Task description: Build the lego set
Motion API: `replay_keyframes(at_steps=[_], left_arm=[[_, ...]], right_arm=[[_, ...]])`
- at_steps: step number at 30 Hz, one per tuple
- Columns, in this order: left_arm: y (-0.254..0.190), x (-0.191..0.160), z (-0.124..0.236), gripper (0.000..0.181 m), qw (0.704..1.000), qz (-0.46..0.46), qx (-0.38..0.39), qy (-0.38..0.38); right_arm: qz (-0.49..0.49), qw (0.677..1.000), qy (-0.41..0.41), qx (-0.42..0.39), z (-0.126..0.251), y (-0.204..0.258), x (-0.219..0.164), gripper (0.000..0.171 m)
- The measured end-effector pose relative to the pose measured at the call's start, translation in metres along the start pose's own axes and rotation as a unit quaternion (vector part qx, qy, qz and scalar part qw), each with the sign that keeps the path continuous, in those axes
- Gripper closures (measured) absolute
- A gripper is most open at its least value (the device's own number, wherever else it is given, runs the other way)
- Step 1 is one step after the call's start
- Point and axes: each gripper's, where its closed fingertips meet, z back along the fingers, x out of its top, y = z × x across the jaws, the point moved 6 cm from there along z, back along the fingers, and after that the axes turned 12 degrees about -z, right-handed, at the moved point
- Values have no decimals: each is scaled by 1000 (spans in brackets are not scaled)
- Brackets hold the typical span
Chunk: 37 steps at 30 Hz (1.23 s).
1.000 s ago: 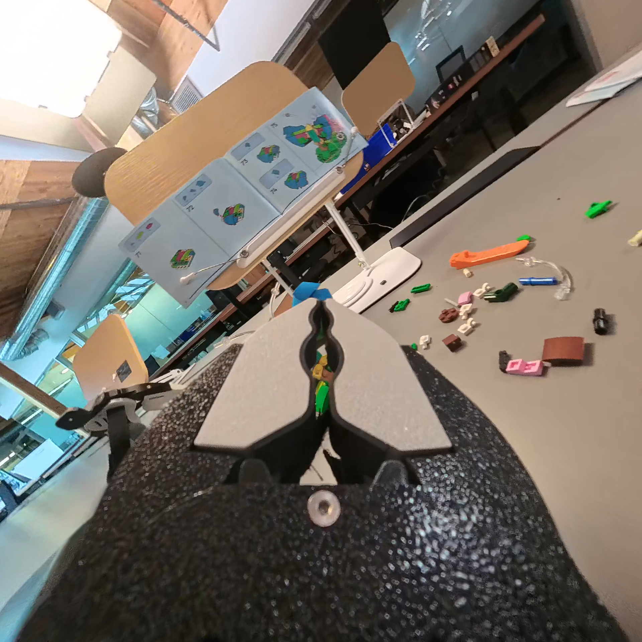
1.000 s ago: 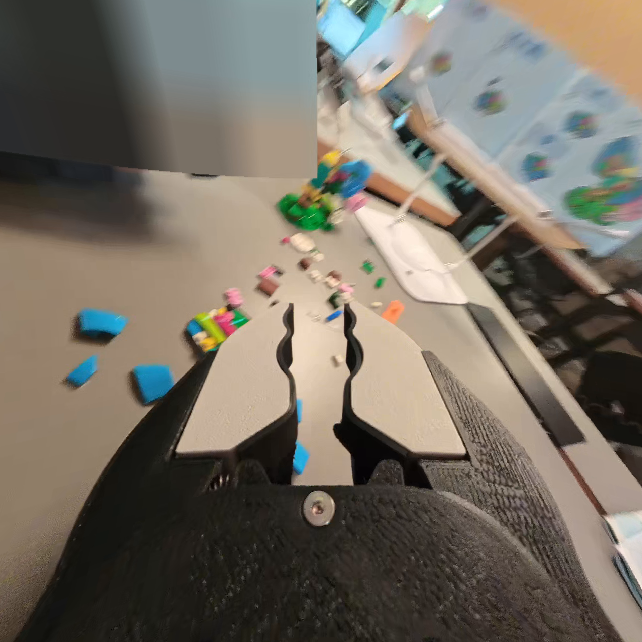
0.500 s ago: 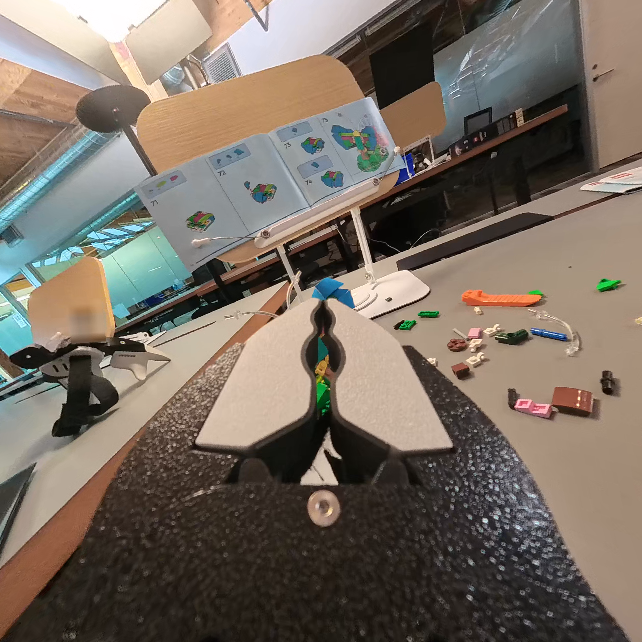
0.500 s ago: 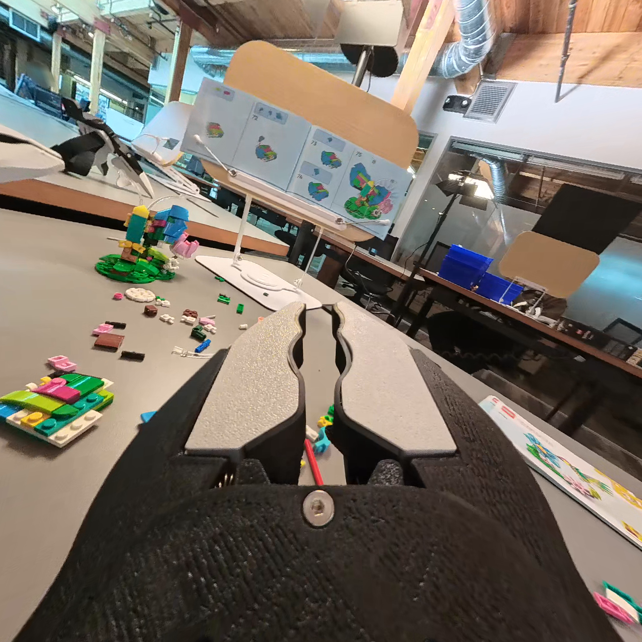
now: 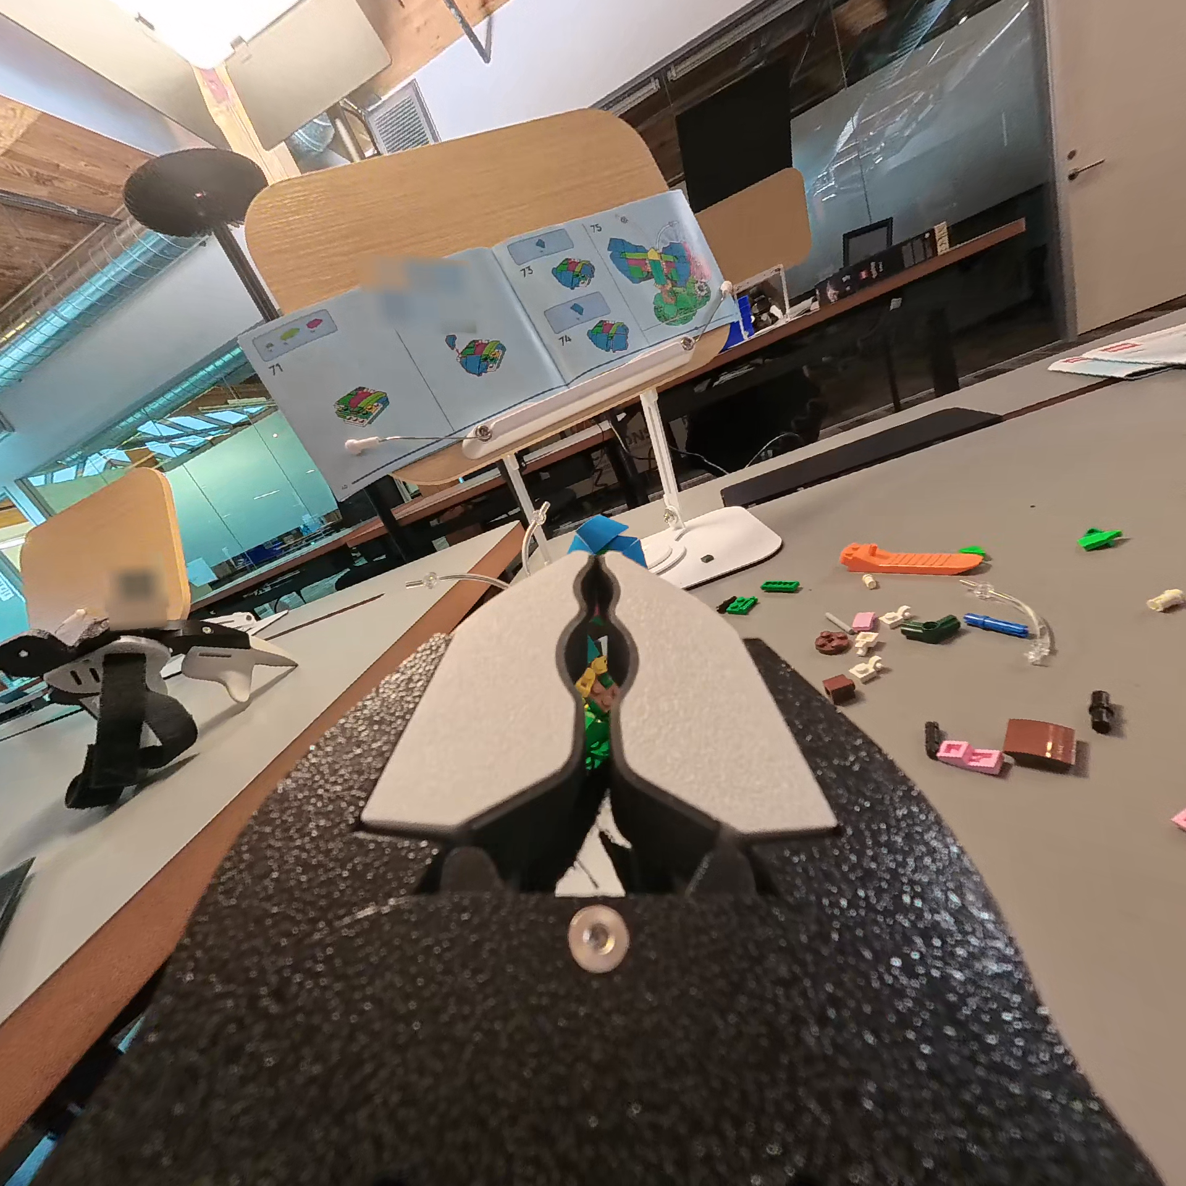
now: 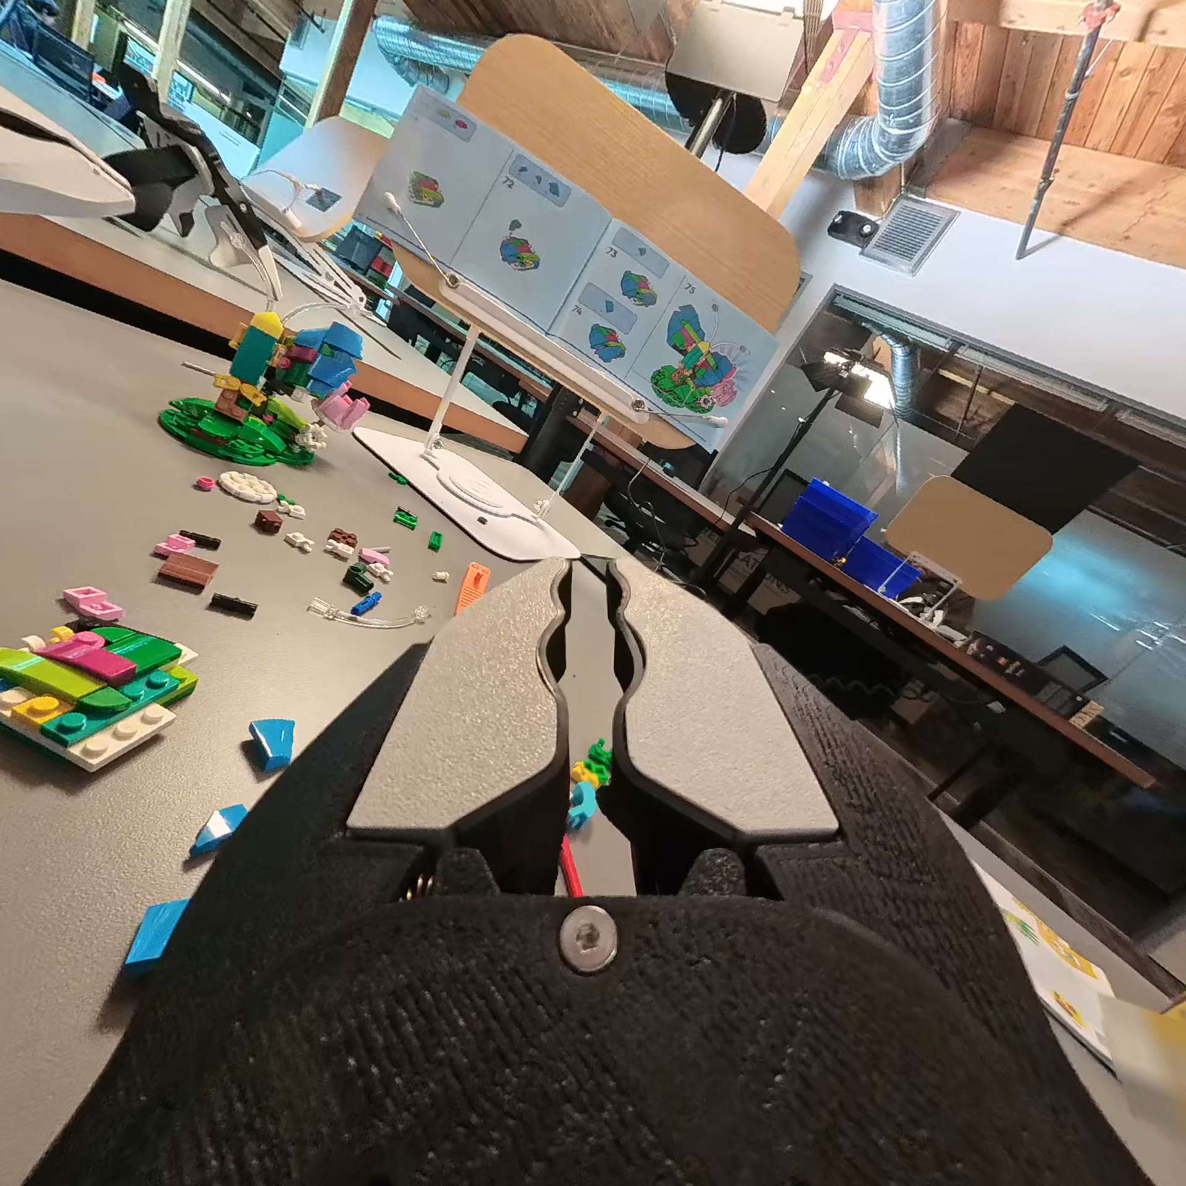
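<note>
The partly built butterfly model [image 6: 257,398] stands on its green base on the grey table [image 6: 96,513]. A flat multi-coloured wing assembly [image 6: 83,693] lies at the left, with three loose blue wedge tiles [image 6: 273,741] beside it. My right gripper [image 6: 587,568] hovers to their right, jaws a narrow gap apart and empty. Small green, yellow and cyan pieces [image 6: 590,767] show on the table through that gap. My left gripper [image 5: 595,565] is shut with its tips together. The model's blue wing [image 5: 603,542] shows just beyond the tips and its green base [image 5: 597,731] through the gap; contact cannot be told.
The instruction booklet [image 5: 488,334] sits open on a white stand [image 5: 712,545] at the table's far edge. Loose parts lie scattered, among them an orange brick separator [image 5: 911,559] and a brown tile [image 5: 1039,741]. A spare gripper [image 5: 128,667] stands on the neighbouring table. A leaflet [image 6: 1052,962] lies at the right.
My right gripper swung up from looking down at the table to a level view, and its jaws narrowed. My left gripper rolled level and stayed shut, pointed at the model.
</note>
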Motion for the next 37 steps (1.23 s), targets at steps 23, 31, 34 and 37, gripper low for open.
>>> replay_keyframes(at_steps=[23, 31, 34, 37], left_arm=[[0, 0, 0, 181, 1000, 2, -6, -1], [-7, 2, 0, 181, 999, 14, -51, -11], [-38, 15, 2, 181, 968, 49, -243, -30], [-65, 25, 6, 181, 920, 71, -384, 3]], right_arm=[[13, 1000, 12, 17, -2, 4, -3, 164], [-33, 899, 261, 349, -3, 60, -12, 158], [11, 875, 305, 376, -4, 71, -15, 154], [17, 852, 334, 403, -4, 76, -14, 155]])
